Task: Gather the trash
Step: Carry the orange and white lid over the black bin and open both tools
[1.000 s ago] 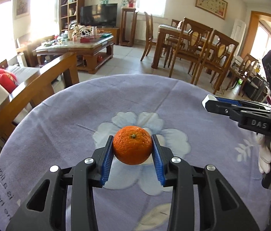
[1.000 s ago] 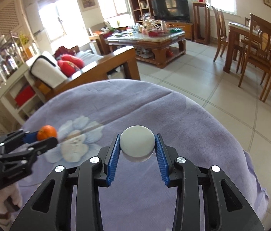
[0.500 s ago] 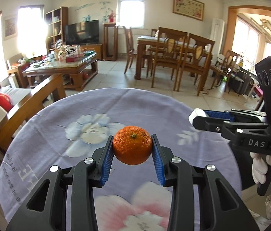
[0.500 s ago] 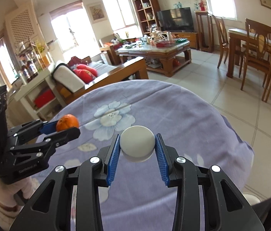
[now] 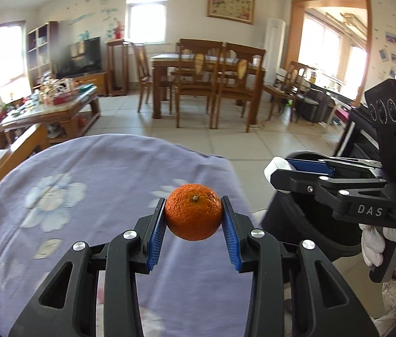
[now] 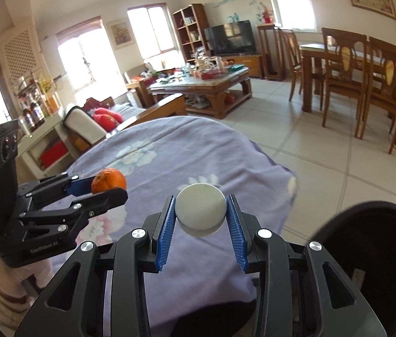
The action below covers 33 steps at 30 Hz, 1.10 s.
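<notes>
My left gripper (image 5: 194,226) is shut on an orange tangerine (image 5: 193,215), held in the air above the right edge of the table with the purple flowered cloth (image 5: 91,185). My right gripper (image 6: 201,224) is shut on a round white lid-like object (image 6: 200,208), also lifted off the cloth. In the left wrist view the right gripper (image 5: 275,170) hangs over a black trash bin (image 5: 310,219) beside the table. In the right wrist view the left gripper (image 6: 105,188) with the tangerine (image 6: 108,180) is at the left, and the bin (image 6: 372,252) opens at the lower right.
Past the table lies tiled floor (image 6: 324,151). A wooden sofa with red cushions (image 6: 105,118) stands behind the table, a cluttered coffee table (image 6: 206,84) further back, and a dining table with chairs (image 5: 206,84) across the room. Gloved hands (image 5: 389,241) hold both grippers.
Both grippers have swung right across the cloth toward the table's edge, still gripping the tangerine and the white object. The black bin has come into view under the right gripper.
</notes>
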Each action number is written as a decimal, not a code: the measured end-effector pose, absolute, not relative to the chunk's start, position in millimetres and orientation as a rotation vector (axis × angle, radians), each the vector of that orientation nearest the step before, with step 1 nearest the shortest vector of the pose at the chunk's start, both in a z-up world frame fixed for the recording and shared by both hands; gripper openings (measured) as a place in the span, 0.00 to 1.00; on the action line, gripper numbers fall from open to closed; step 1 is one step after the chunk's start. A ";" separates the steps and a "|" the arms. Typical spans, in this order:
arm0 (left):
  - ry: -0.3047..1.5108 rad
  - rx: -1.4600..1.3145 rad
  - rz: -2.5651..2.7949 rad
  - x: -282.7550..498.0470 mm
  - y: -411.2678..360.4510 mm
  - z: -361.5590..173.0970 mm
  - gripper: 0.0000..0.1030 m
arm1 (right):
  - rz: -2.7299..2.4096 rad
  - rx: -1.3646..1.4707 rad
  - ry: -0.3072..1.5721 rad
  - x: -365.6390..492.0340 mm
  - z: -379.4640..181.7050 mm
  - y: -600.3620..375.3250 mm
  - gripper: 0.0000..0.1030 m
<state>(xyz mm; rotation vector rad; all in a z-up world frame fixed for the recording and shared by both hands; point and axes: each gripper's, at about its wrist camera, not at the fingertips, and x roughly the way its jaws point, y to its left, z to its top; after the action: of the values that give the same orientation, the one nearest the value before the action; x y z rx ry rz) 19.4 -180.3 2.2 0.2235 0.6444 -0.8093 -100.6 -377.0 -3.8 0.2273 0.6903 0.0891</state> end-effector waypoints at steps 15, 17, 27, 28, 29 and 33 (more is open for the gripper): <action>0.684 0.307 -1.012 -33.9 -287.4 -28.2 0.37 | -0.094 0.317 0.699 -185.9 -32.7 -483.8 0.36; 0.687 0.326 -1.045 -41.6 -304.2 -32.2 0.37 | -0.119 0.335 0.701 -197.6 -38.5 -497.7 0.36; 0.731 0.392 -1.165 -64.2 -364.4 -59.8 0.37 | -0.234 0.409 0.721 -233.8 -66.6 -558.5 0.36; 0.737 0.400 -1.174 -65.9 -369.4 -63.5 0.37 | -0.244 0.413 0.724 -236.5 -70.1 -563.7 0.36; 0.743 0.407 -1.182 -67.7 -374.3 -67.4 0.37 | -0.255 0.415 0.727 -240.9 -73.6 -568.8 0.36; 0.766 0.430 -1.201 -67.7 -388.9 -78.0 0.37 | -0.273 0.430 0.742 -248.1 -85.3 -581.8 0.36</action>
<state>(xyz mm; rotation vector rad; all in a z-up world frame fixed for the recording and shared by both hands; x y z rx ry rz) -67.7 -388.9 -78.0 0.4299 0.7663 -1.2014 -248.1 -581.8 -85.3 0.4297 0.7419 -0.2734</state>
